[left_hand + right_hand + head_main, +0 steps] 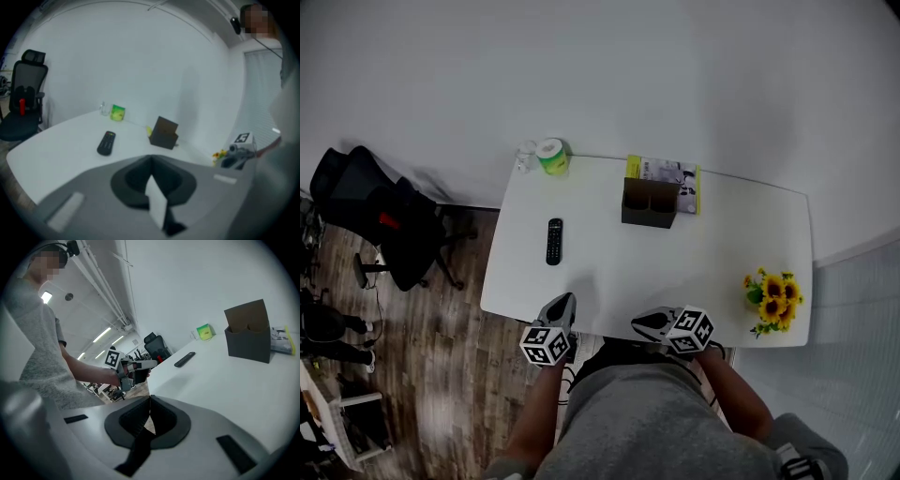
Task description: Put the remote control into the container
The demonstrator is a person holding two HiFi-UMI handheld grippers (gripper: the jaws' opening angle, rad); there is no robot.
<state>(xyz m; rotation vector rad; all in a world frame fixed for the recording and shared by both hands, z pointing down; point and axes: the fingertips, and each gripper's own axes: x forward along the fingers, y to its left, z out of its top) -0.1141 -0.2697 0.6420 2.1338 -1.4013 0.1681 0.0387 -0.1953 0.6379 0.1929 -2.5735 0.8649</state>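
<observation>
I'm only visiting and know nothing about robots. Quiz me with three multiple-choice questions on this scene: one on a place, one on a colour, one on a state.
1. Where is the remote control?
A. on the floor
B. on the table, left of the container in the head view
C. inside the container

2. What colour are the flowers?
A. red
B. yellow
C. blue

3. How do the left gripper's jaws stand?
A. wide apart
B. clamped on the remote
C. together, empty

Answers: 1 B, it lies flat on the white top; 2 B, the petals are yellow; 3 C, its own view shows them meeting with nothing between.
</observation>
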